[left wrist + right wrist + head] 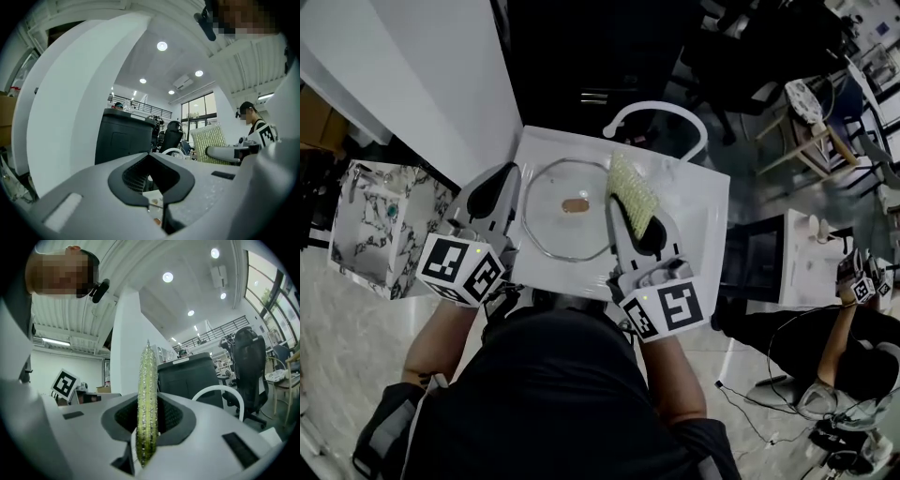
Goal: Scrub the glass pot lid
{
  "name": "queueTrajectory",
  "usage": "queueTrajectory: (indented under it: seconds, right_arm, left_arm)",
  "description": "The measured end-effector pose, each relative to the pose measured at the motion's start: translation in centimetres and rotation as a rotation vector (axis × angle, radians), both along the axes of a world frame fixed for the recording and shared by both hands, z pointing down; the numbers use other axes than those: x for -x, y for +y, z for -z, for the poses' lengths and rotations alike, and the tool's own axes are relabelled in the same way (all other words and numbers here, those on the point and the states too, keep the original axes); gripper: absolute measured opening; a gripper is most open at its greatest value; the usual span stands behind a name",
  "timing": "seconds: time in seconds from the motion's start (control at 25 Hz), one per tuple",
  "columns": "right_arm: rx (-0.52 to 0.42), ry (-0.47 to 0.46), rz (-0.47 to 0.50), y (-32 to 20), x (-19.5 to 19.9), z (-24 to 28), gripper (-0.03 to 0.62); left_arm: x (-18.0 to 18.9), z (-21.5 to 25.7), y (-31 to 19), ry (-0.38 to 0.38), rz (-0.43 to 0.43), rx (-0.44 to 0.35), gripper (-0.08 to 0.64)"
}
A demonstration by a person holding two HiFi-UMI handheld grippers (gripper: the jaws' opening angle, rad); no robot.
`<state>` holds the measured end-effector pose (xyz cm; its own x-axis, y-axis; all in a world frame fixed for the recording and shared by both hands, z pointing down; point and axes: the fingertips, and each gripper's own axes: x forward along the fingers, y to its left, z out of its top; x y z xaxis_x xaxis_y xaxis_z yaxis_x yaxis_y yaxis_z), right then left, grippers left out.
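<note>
Nearest, the two marker cubes are seen above the person's dark top. The left gripper [508, 172] is held at the left edge of the white tray [698, 202], just beside the glass pot lid [567, 234] but apart from it; its jaws are pressed together with nothing between them. The right gripper [623, 211] is held over the lid's right rim, and a yellow-green scrub pad [147, 399] is pinched upright between its jaws. The lid is laid flat in the middle of the tray, its brown knob [576, 204] facing up. Beyond the tray a white arched bar [661, 112] is seen.
</note>
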<state>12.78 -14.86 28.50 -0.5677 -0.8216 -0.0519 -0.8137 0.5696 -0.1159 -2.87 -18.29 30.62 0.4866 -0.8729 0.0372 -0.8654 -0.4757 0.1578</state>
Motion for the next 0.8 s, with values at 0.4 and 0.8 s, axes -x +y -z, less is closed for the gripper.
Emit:
queueTrajectory:
  seconds: [0.4, 0.8]
  right_arm:
    - [-0.021, 0.074, 0.012, 0.5, 1.9, -1.5, 0.066]
    - [-0.043, 0.061, 0.016, 0.5, 2.0, -1.1, 0.064]
  left_arm:
    - [-0.1, -1.5, 1.0, -0.054, -0.009, -0.023, 0.000]
    - [-0.2, -2.9, 0.8, -0.097, -0.030, -0.046, 0.000]
